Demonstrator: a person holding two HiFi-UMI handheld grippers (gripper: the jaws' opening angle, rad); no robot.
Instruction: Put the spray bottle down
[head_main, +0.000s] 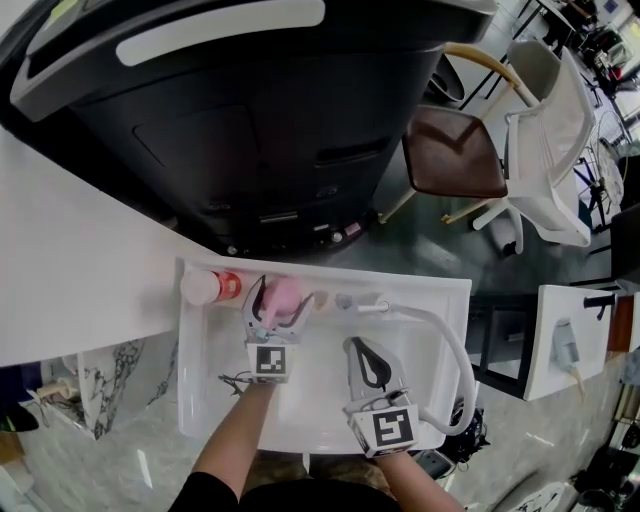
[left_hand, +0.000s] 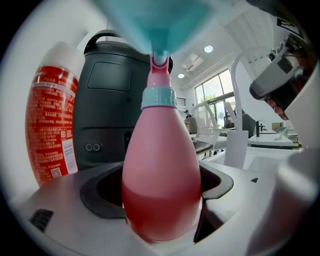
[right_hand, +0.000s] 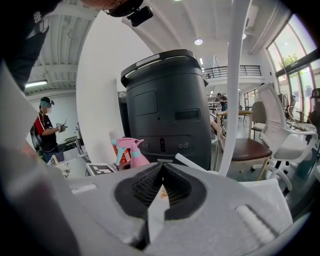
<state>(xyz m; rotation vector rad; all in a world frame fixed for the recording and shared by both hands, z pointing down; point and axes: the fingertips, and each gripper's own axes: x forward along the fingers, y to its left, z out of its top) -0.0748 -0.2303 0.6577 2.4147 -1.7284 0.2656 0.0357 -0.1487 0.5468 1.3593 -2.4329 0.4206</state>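
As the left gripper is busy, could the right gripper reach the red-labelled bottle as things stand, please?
Probably not directly: the left gripper, shut on the pink spray bottle, sits between the right gripper and the red-labelled bottle at the far left.

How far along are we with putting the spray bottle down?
Done: the spray bottle is upright at the back ledge of the sink, beside the red-labelled can. In hand: the left gripper is shut on its pink body; whether its base rests on the ledge cannot be told. The right gripper is shut and empty. Left: settle it if needed, open the jaws, back away.
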